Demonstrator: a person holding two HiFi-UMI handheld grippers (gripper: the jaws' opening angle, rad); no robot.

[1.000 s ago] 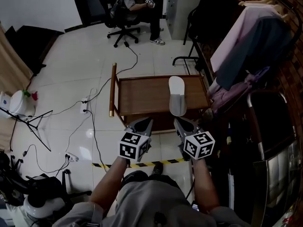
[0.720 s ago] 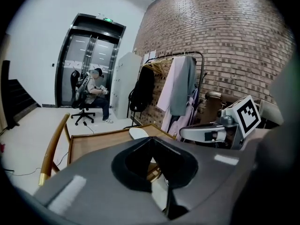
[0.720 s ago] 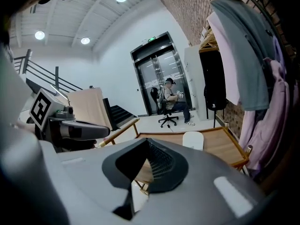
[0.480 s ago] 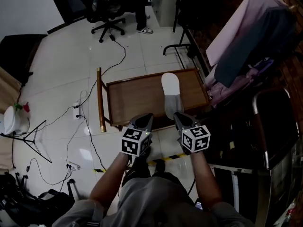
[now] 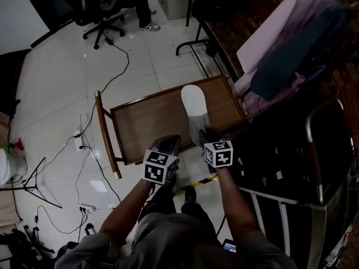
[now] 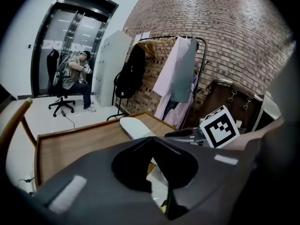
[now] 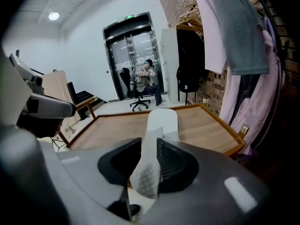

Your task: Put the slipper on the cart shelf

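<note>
On the cart shelf in the head view we see the slipper lying lengthwise, near end at our right gripper, left gripper alongside; the left gripper view shows jaws pressed together, empty, slipper ahead-right; the right gripper view shows jaws clamping its near end.

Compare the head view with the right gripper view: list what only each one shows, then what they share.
Only the head view: the person's forearms, the floor cables and the striped floor tape.

Only the right gripper view: the right hand-held gripper with its jaws closed on the grey mesh end of the slipper, plus the glass doors and a ceiling light.

Both: the slipper's white front on the wooden cart shelf, the seated person and the hanging clothes.
</note>
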